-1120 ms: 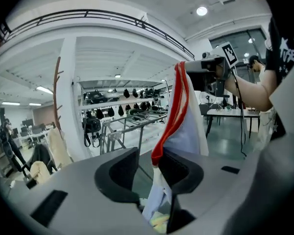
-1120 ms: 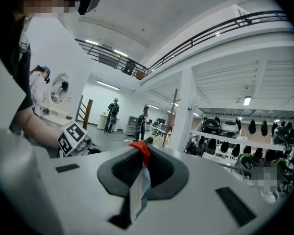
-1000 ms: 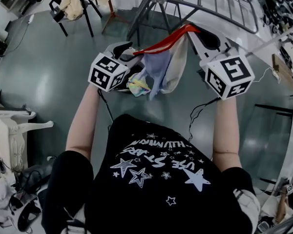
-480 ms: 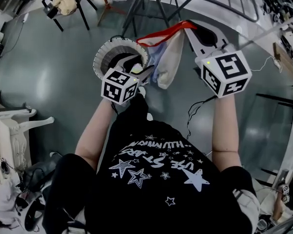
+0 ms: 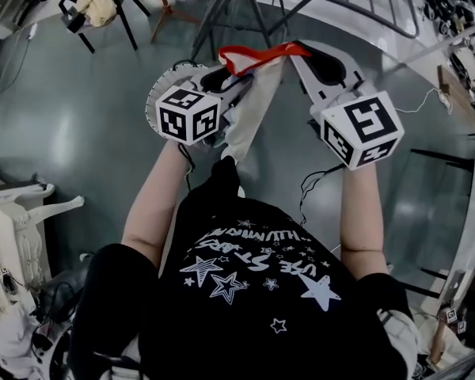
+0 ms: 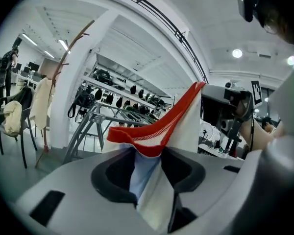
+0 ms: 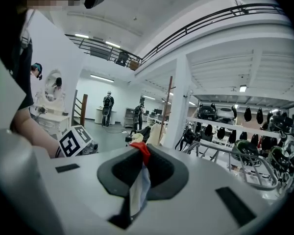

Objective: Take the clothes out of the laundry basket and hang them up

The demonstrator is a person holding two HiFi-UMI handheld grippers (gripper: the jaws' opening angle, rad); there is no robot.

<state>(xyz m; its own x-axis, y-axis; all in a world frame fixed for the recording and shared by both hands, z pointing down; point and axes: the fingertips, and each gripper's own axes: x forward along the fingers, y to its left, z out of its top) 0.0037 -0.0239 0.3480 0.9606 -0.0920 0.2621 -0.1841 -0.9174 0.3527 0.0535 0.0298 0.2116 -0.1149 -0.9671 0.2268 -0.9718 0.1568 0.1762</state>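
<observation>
Head view: garment (image 5: 261, 54) sideways; left tongs (image 5: 226, 71) just closed on it, right tongs (image 5: 301, 51) clamped.

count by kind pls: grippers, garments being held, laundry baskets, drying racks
grippers: 2 (left gripper, jaws just closed further on the red-trimmed garment; right gripper)
garments held: 1
laundry basket: 1
drying rack: 1
total: 5

- The left gripper (image 5: 231, 77) has swung from lower down, beside the cloth, up to the left end of the pale garment with a red waistband (image 5: 253, 105). Its jaws have just been closing, with the cloth between them.
- The garment hangs narrower than a second ago.
- The round white laundry basket (image 5: 160, 93) has come into view beneath the left gripper.
</observation>
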